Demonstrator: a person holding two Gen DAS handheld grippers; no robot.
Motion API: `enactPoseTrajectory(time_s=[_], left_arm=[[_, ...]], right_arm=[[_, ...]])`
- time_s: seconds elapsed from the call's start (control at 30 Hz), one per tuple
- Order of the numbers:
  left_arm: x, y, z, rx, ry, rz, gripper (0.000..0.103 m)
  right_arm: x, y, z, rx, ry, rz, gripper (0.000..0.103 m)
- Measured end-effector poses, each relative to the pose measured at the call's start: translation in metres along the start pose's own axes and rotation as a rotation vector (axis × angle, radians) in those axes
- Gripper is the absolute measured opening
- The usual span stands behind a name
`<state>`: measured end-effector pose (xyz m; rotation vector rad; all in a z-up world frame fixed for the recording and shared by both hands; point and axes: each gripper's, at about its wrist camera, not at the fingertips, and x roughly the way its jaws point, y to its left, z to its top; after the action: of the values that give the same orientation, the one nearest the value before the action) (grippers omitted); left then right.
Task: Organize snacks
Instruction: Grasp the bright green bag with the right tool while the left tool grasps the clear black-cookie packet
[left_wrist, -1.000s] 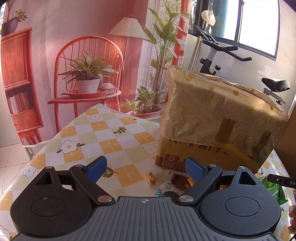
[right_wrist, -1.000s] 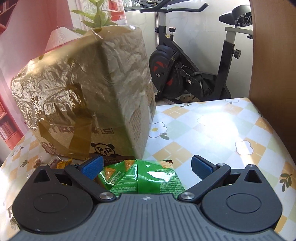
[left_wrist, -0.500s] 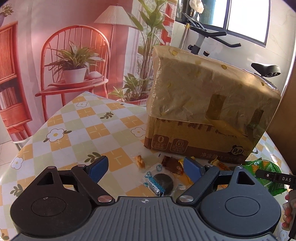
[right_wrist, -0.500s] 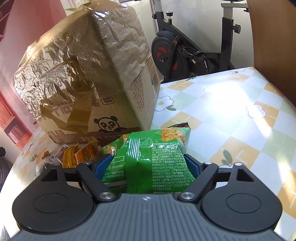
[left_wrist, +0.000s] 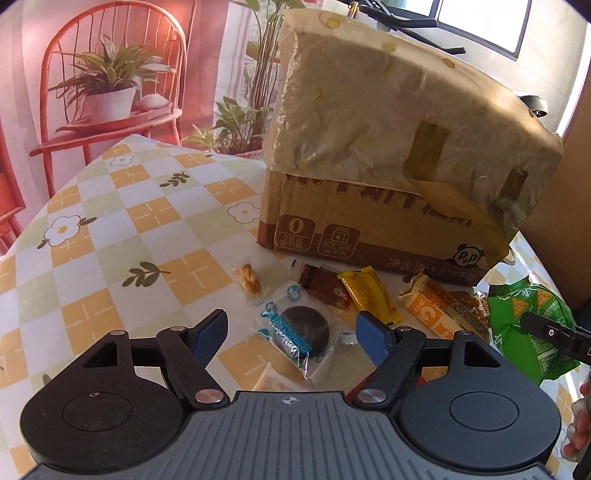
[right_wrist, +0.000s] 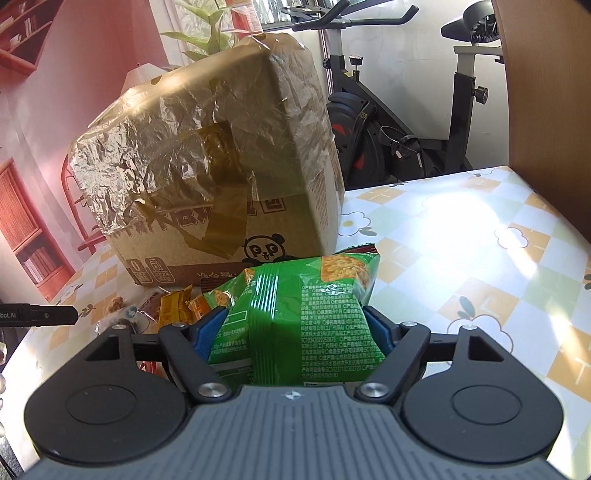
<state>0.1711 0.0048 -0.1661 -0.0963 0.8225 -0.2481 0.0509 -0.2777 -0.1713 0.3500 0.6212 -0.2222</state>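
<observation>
A checked tablecloth (left_wrist: 122, 229) with orange and green squares and white flowers covers a table, and a large cardboard box (left_wrist: 391, 155) wrapped in crinkled plastic film stands on it. The right gripper (right_wrist: 293, 326) has a green chip bag (right_wrist: 295, 317) between its two blue pads; its jaws have just been closing, and both pads now press into the bag's sides, pinching it. The bag stands upright in the grip, just in front of the box's lower corner with the panda logo. In the left wrist view the same green bag (left_wrist: 532, 325) appears at the far right, with one black finger of the right gripper across it. The left gripper (left_wrist: 291, 330) hangs tilted down over a scatter of small snacks lying on the cloth in front of the box. Its jaws have just been closing but stand spread, touching nothing. A round dark cookie (left_wrist: 303, 330) in a clear wrapper lies between the two blue pads, nearer the right-hand one, with bare cloth by the other. Just beyond it lie a brown packet (left_wrist: 325, 290), a yellow bar (left_wrist: 371, 295) and an orange-and-white pack (left_wrist: 430, 308). A small twisted pastry (left_wrist: 248, 278) lies apart to the left. An exercise bike (right_wrist: 399, 122) stands behind the table.
</observation>
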Motion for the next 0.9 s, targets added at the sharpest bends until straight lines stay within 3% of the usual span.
enactPoseTrajectory(time_s=[0.13, 0.37, 0.53, 0.63, 0.7, 0.73, 0.9], left_arm=[[0.025, -0.004, 0.002, -0.123, 0.075, 0.009, 0.074], [0.054, -0.020, 0.010, -0.184, 0.073, 0.078, 0.074], [0.069, -0.038, 0.004, -0.130, 0.078, 0.187, 0.074], [0.071, -0.043, -0.004, -0.082, 0.064, 0.205, 0.073], [0.069, -0.045, -0.007, -0.040, 0.051, 0.215, 0.060], [0.066, -0.046, -0.009, -0.017, 0.043, 0.215, 0.051], [0.053, -0.042, -0.016, 0.011, 0.032, 0.153, 0.049]], right_arm=[[-0.001, 0.000, -0.002, -0.006, -0.001, 0.002, 0.079], [-0.004, 0.003, -0.004, -0.026, -0.007, 0.002, 0.079], [-0.003, 0.000, -0.006, -0.010, -0.005, -0.001, 0.079], [-0.003, -0.001, -0.007, -0.006, -0.006, 0.001, 0.079], [-0.003, -0.002, -0.007, -0.004, -0.006, 0.003, 0.079], [-0.003, -0.002, -0.007, -0.004, -0.005, 0.002, 0.079], [-0.003, -0.002, -0.006, -0.005, -0.010, 0.002, 0.079]])
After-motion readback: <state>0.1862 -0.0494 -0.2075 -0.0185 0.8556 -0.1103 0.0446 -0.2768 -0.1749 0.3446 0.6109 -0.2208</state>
